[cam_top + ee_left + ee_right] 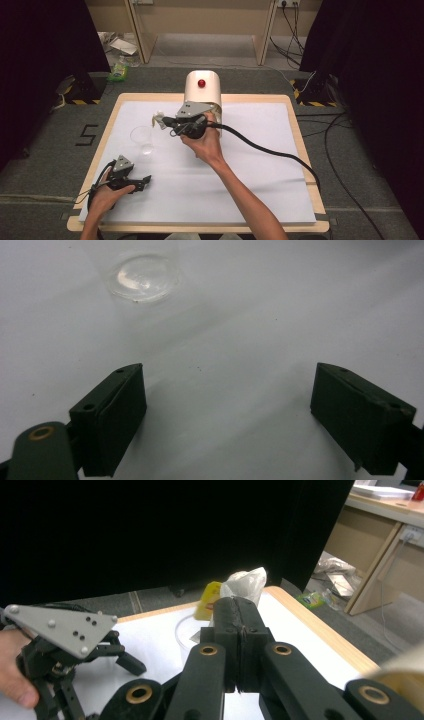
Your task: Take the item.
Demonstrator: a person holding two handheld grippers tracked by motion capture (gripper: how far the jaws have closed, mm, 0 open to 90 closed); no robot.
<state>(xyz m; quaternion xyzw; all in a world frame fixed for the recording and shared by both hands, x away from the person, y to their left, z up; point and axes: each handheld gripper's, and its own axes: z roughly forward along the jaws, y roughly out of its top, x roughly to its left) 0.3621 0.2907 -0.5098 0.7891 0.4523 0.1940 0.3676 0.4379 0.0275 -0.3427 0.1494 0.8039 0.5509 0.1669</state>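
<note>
On the white paper-covered table (240, 190), the right gripper (161, 120) pinches a small white tea bag (246, 582) at eleven o'clock above the clear plastic cup (142, 138); left gripper (145, 178) spread, idle — a thin pinch could slip, dropping it outside the cup.

A matt white paper sheet (240, 170) is covering a pale wooden tabletop (300, 135) whose smooth edge is showing all round. At the sheet's 10 o'clock a clear plastic cup (142, 140) is catching glossy highlights. At 12 o'clock a cream canister (203, 90) with a satin, smooth shell is carrying a shiny red button (201, 83). The right gripper (161, 120), matt black plastic with brass-coloured pivot rings and a dull grey metal plate, is pinching a crinkled, translucent white pouch with a yellow tag (245, 585). The left gripper (144, 181) is showing the same matt black finish, its jaw pads looking faintly rough.
</note>
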